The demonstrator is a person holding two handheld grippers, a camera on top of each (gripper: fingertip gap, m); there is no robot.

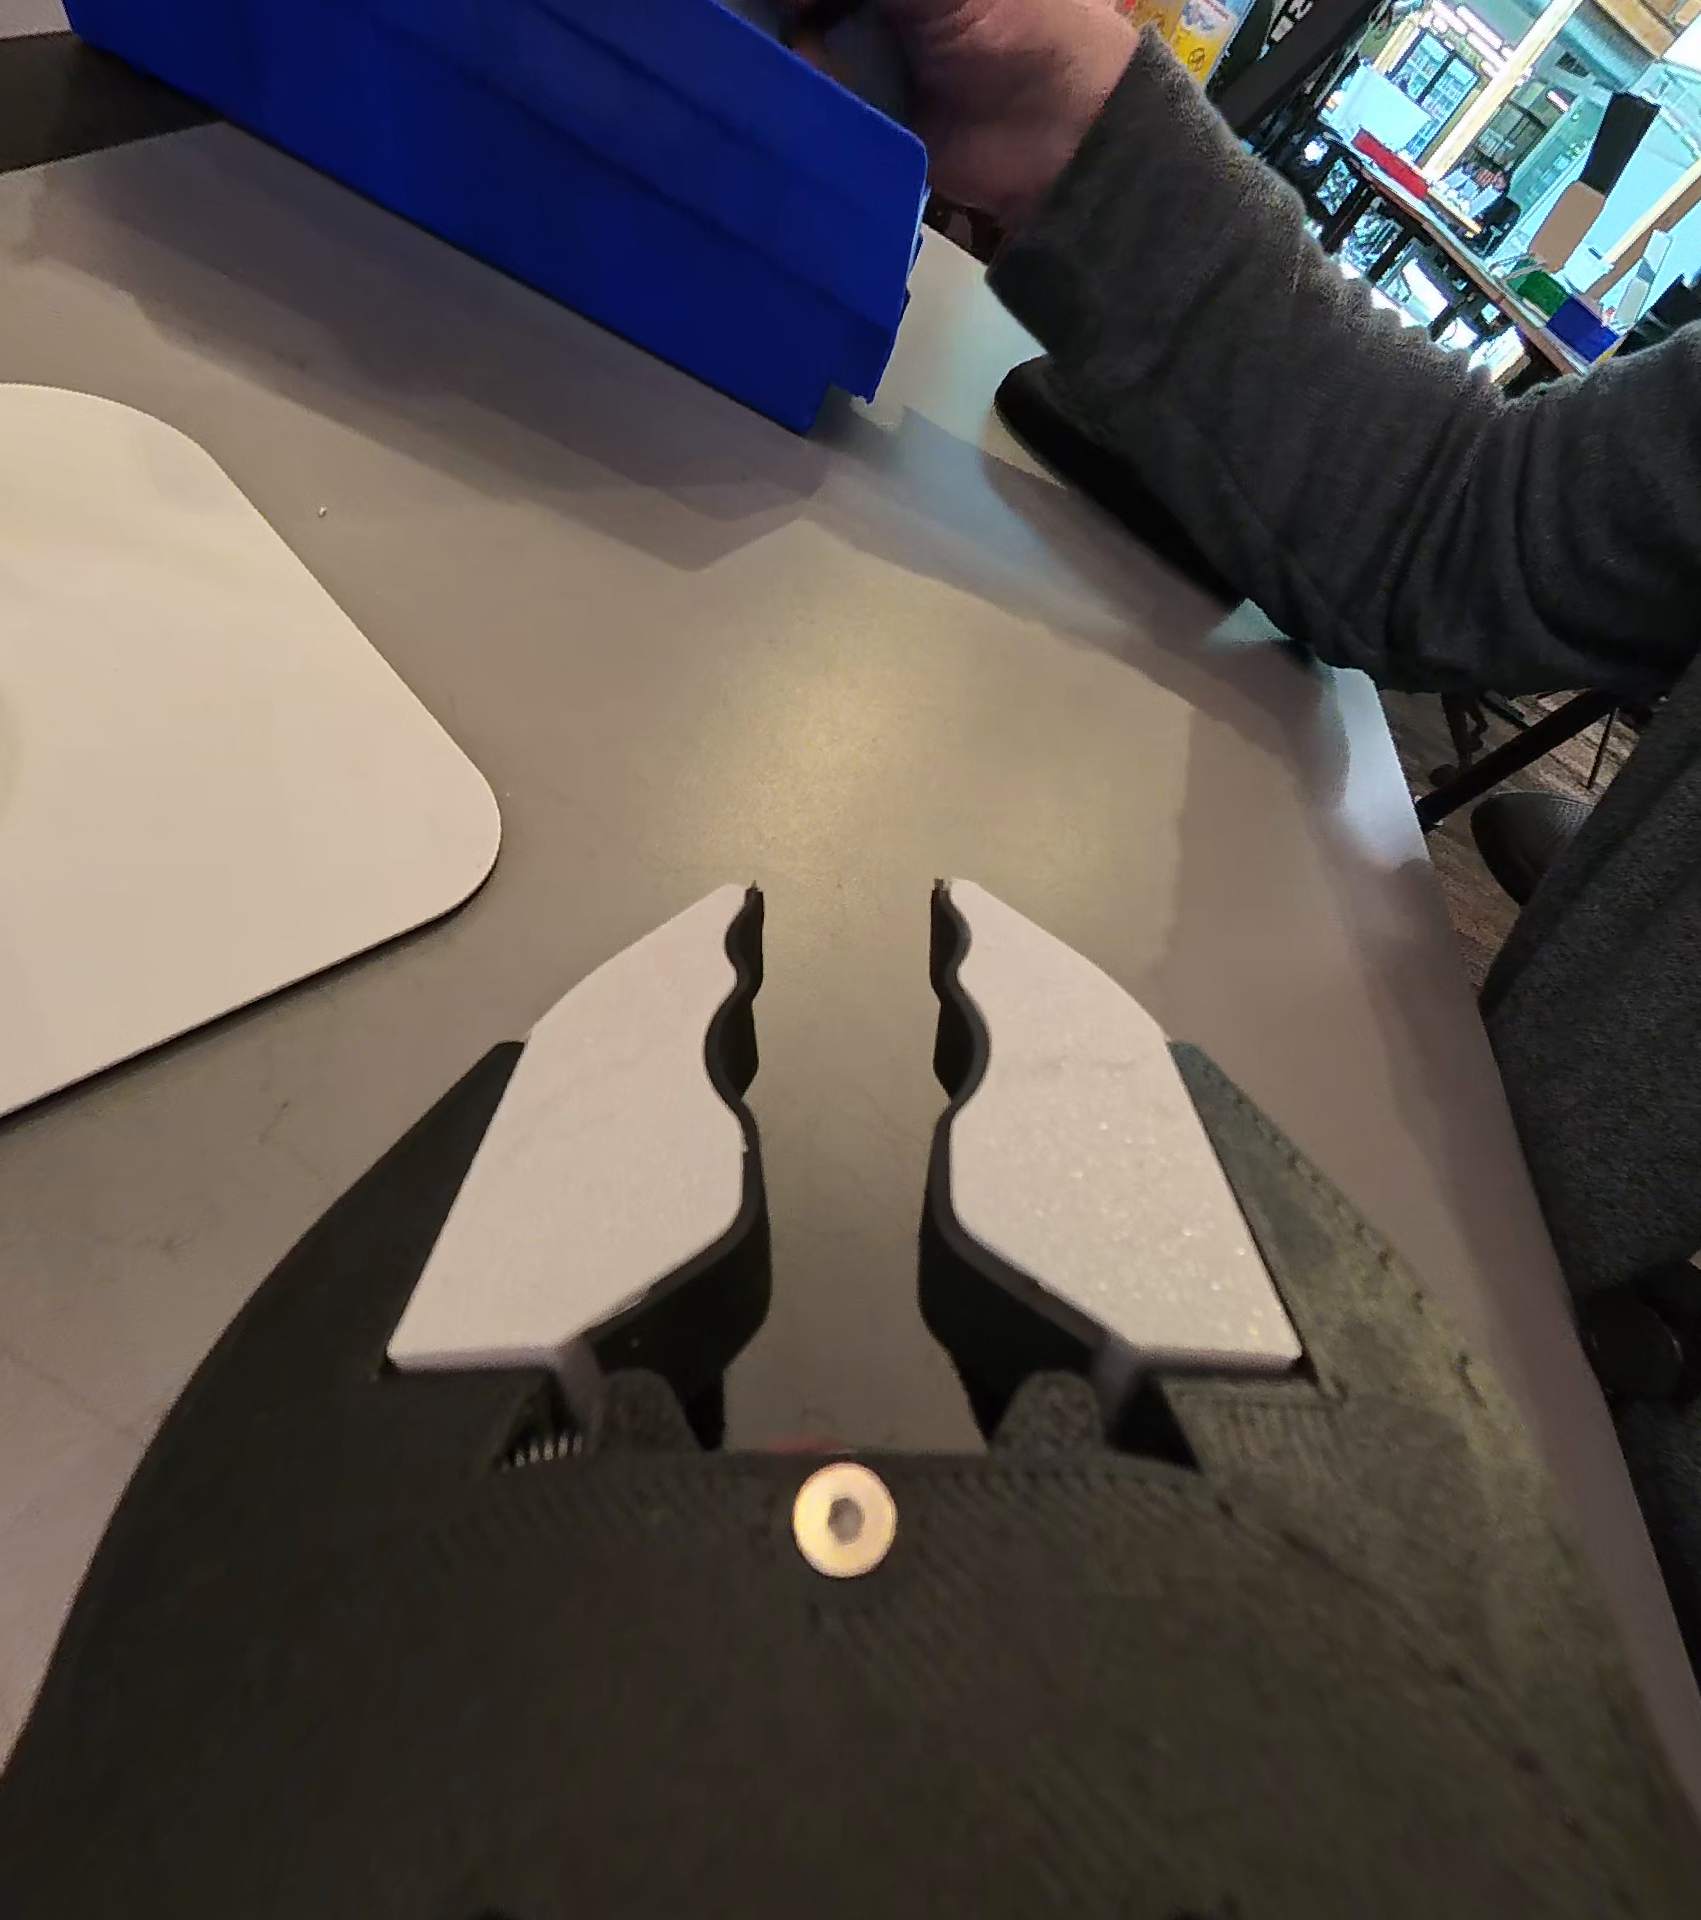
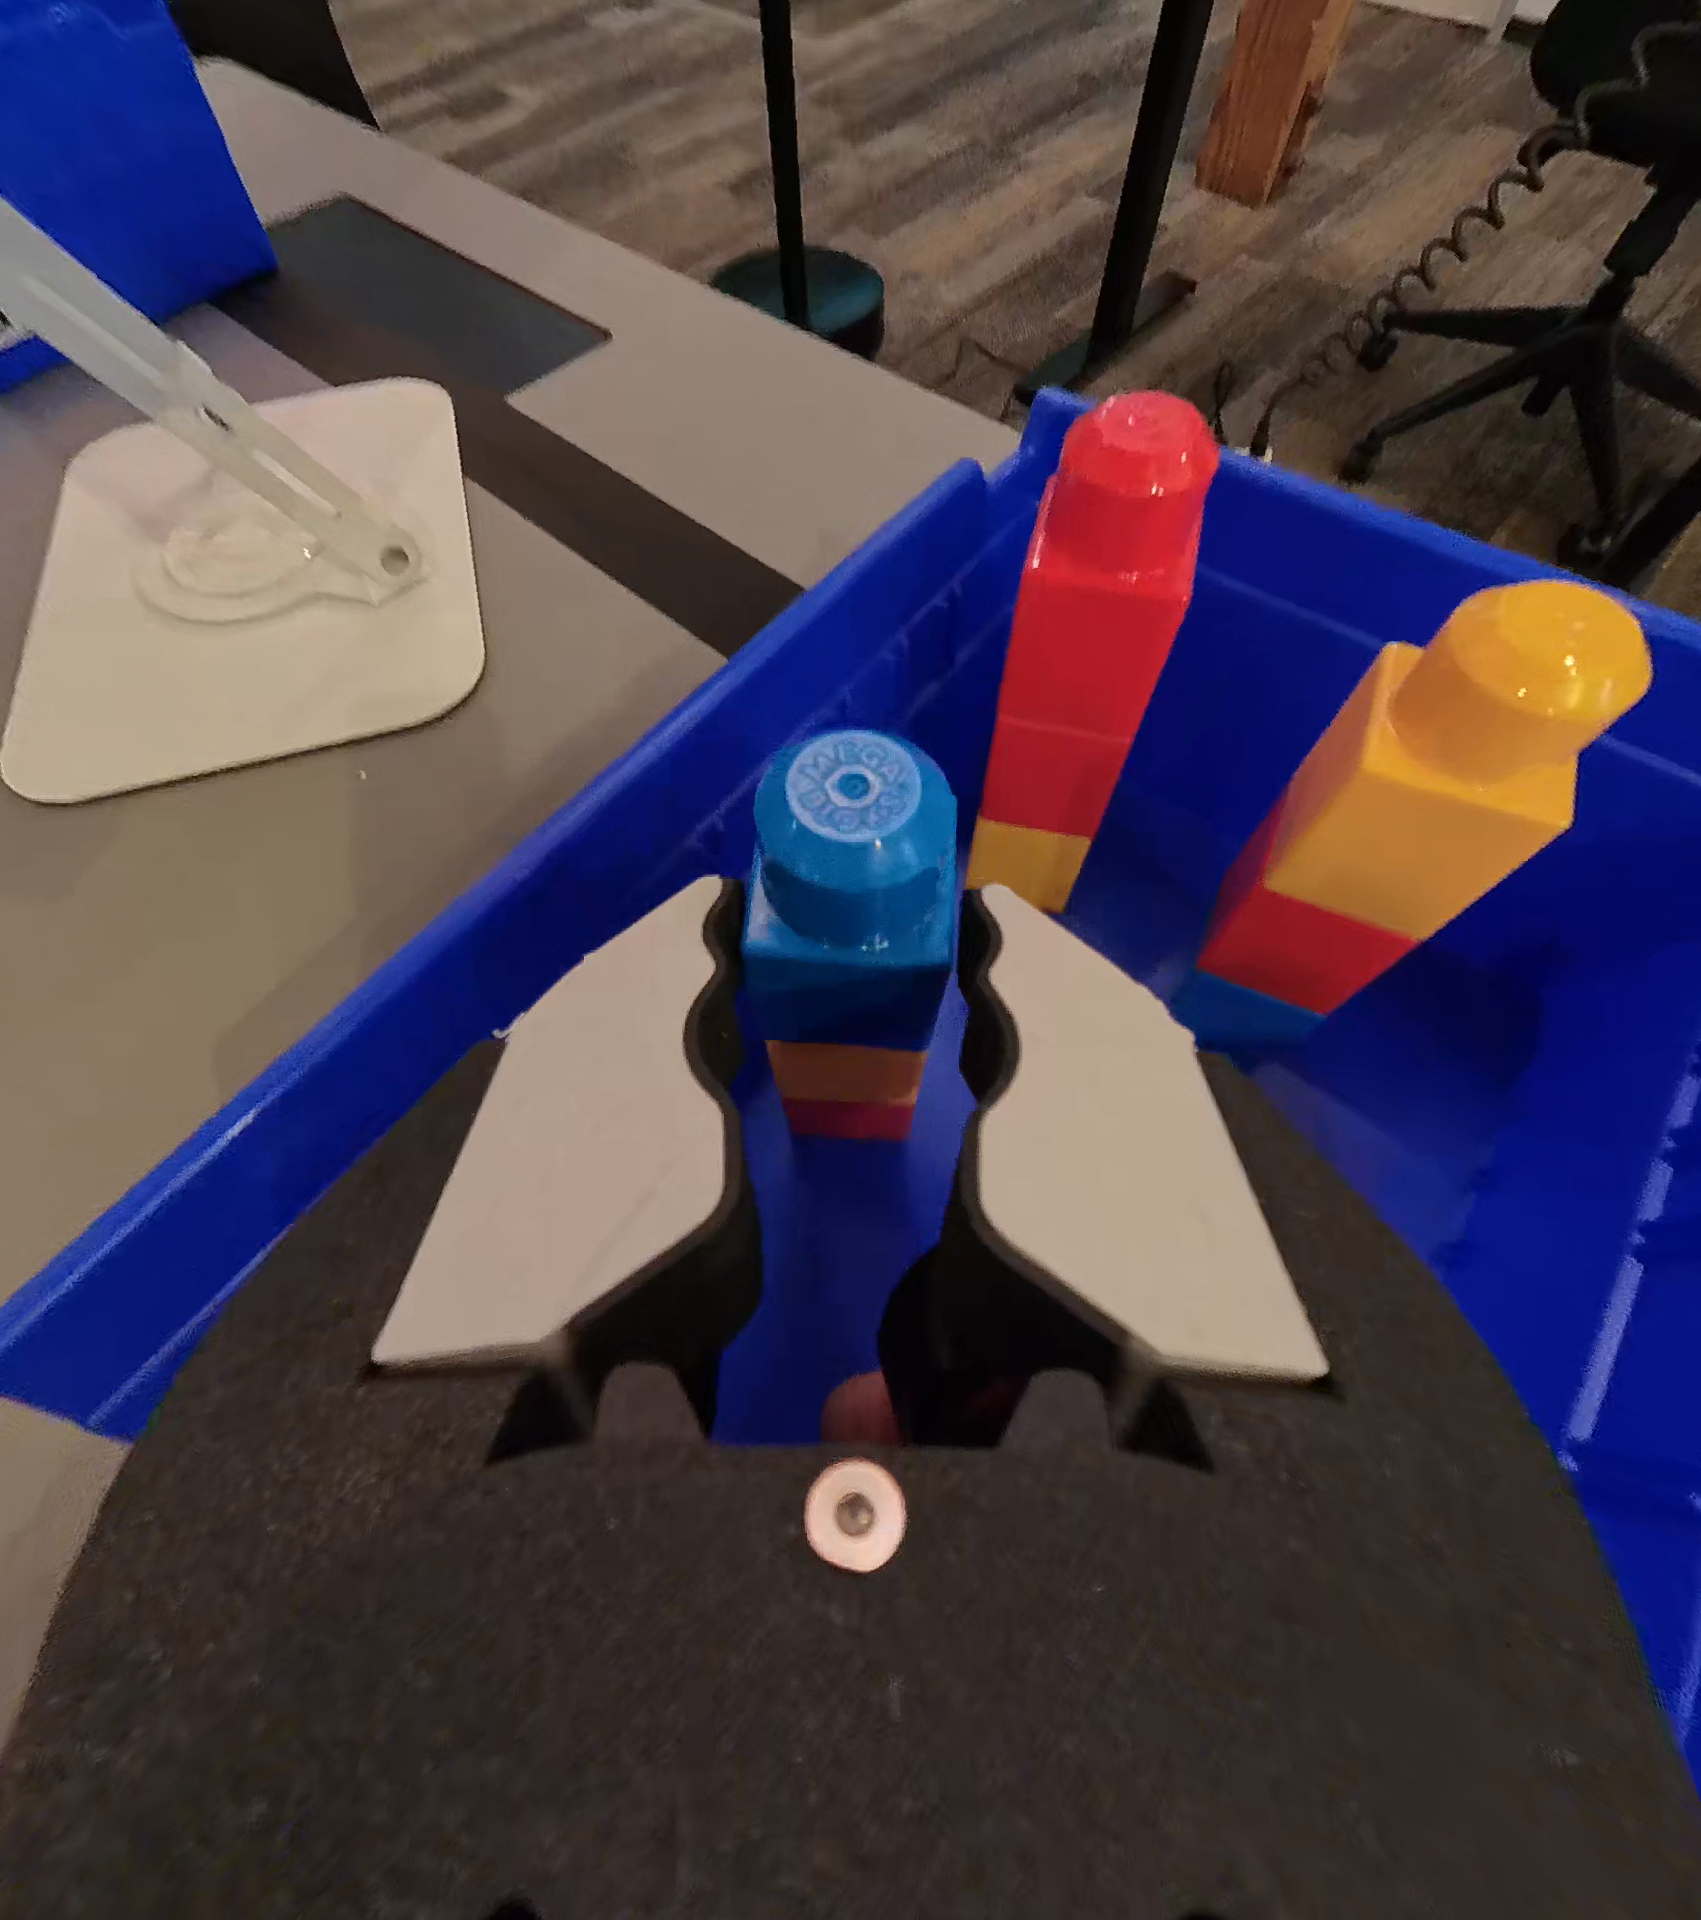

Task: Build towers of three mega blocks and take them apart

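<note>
Blue-topped tower between right gripper fingers (upright)

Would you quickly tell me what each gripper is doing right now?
Left gripper: open, holding nothing, over the table.
Right gripper: shut on the blue-topped tower in the blue bin.

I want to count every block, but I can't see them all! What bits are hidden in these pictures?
- Blue-topped tower: right wrist view, base hidden between the right gripper fingers; squeezed or not, cannot tell.
- Red-topped tower: foot hidden behind a finger.
- Blue bin: left wrist view shows only its outside; contents hidden.
- Left gripper: open, empty.
</note>
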